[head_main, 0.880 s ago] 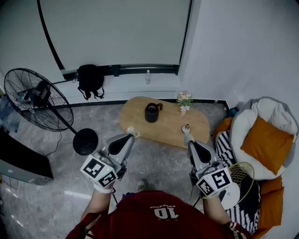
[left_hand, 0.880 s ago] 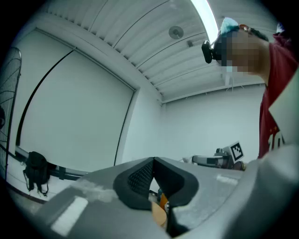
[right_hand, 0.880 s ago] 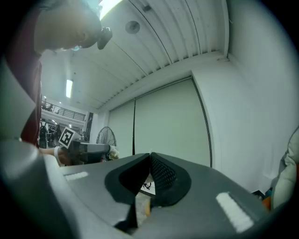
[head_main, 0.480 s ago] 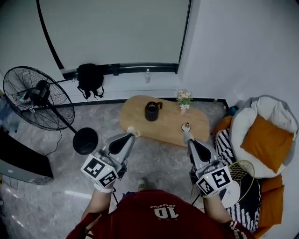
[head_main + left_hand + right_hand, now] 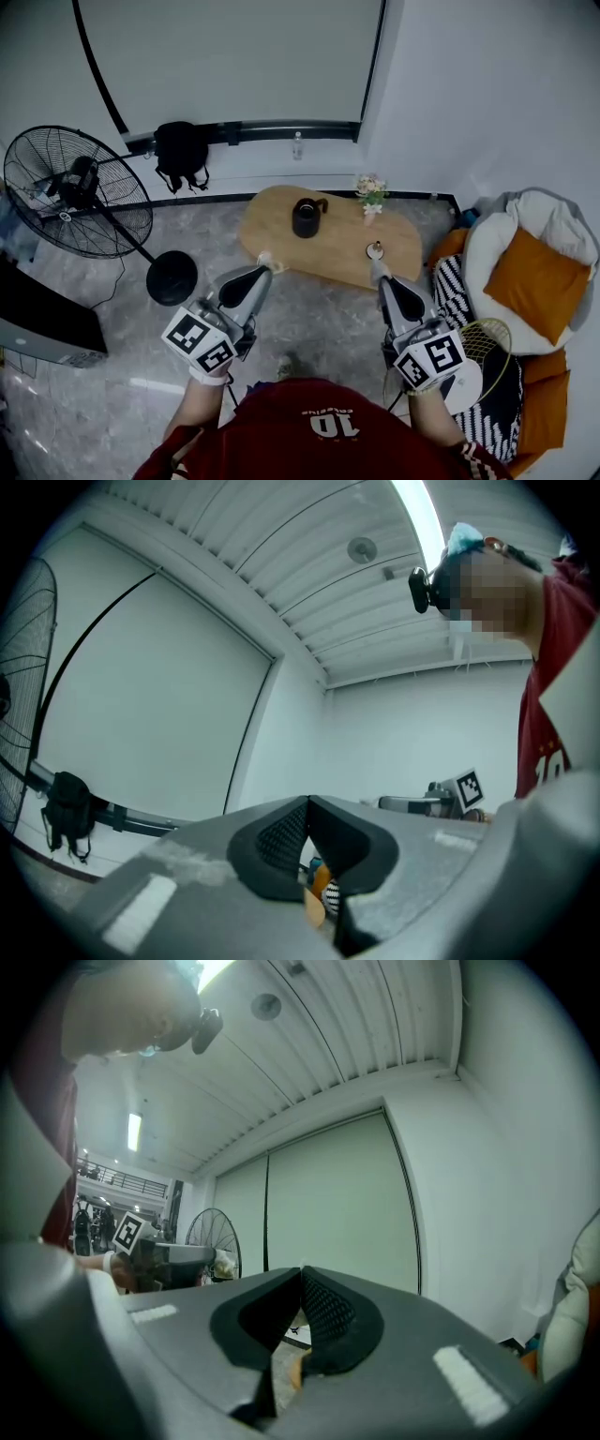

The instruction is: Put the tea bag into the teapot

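Approach seems in hand: left claw (image 5: 264, 262) and right claw (image 5: 376, 271) are held closed, empty, short of the surface (image 5: 270, 236); teapot (image 5: 304, 220) must be neared.

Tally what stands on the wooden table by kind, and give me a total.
Dark teapot: 1
Vase of flowers: 1
Small round item, too small to identify: 1
Total: 3
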Motion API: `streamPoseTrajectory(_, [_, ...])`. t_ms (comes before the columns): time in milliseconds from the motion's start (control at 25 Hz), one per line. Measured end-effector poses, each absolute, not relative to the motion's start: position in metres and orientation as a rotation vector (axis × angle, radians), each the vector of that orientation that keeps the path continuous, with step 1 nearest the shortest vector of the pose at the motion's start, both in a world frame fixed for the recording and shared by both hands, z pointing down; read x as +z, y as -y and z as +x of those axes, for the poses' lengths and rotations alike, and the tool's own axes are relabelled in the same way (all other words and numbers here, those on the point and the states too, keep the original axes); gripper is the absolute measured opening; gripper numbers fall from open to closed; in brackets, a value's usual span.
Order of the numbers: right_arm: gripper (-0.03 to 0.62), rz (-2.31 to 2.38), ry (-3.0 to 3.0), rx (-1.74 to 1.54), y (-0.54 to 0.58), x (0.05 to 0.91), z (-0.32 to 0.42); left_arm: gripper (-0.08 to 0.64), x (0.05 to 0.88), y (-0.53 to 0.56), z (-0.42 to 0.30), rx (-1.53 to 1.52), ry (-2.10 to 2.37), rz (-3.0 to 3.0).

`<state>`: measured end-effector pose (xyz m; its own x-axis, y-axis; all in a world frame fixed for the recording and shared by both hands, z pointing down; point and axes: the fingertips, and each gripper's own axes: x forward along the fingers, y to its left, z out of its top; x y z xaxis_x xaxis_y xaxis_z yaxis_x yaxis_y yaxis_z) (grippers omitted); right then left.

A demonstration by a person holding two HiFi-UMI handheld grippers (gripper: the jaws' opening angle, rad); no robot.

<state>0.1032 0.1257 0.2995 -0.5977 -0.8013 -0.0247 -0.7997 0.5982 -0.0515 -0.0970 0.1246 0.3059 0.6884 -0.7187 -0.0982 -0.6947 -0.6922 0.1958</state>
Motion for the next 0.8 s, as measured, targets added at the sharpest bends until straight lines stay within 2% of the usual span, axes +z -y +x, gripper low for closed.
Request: streamPoseTrajectory(800, [0.000, -1.400, -2.773, -0.063, -0.075, 0.309, 0.062, 0.002, 0.319, -0.064, -0.136, -0.251, 1.110, 2.753])
